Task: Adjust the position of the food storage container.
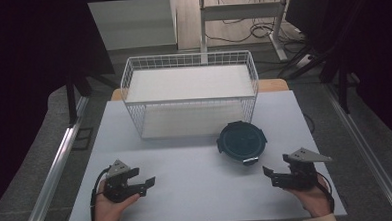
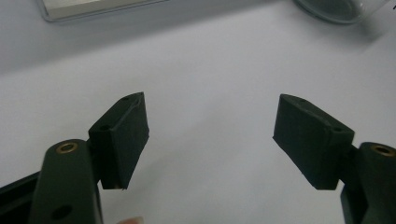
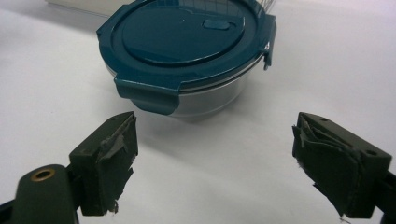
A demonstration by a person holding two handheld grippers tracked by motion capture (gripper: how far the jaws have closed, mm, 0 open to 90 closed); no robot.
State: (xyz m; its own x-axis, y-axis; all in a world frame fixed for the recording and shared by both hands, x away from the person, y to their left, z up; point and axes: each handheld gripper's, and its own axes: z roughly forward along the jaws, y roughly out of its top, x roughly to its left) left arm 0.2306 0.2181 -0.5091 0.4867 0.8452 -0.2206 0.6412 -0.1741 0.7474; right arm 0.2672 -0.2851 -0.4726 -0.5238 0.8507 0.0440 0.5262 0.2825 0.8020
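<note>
Container [image 1: 242,142] with teal lid sitting on desk [image 1: 187,191] before wire basket [image 1: 190,90]; left claw [image 1: 146,185] and right claw [image 1: 270,176] both hovering spread, gripping nothing.

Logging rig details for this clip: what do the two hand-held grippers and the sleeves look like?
Both the left gripper and right gripper are black with two blocky jaws, brass-coloured pivot rivets, a grey three-cornered top plate and a black trailing cable. The right gripper's pads look frayed. Cuffs at the wrists are light-coloured.
</note>
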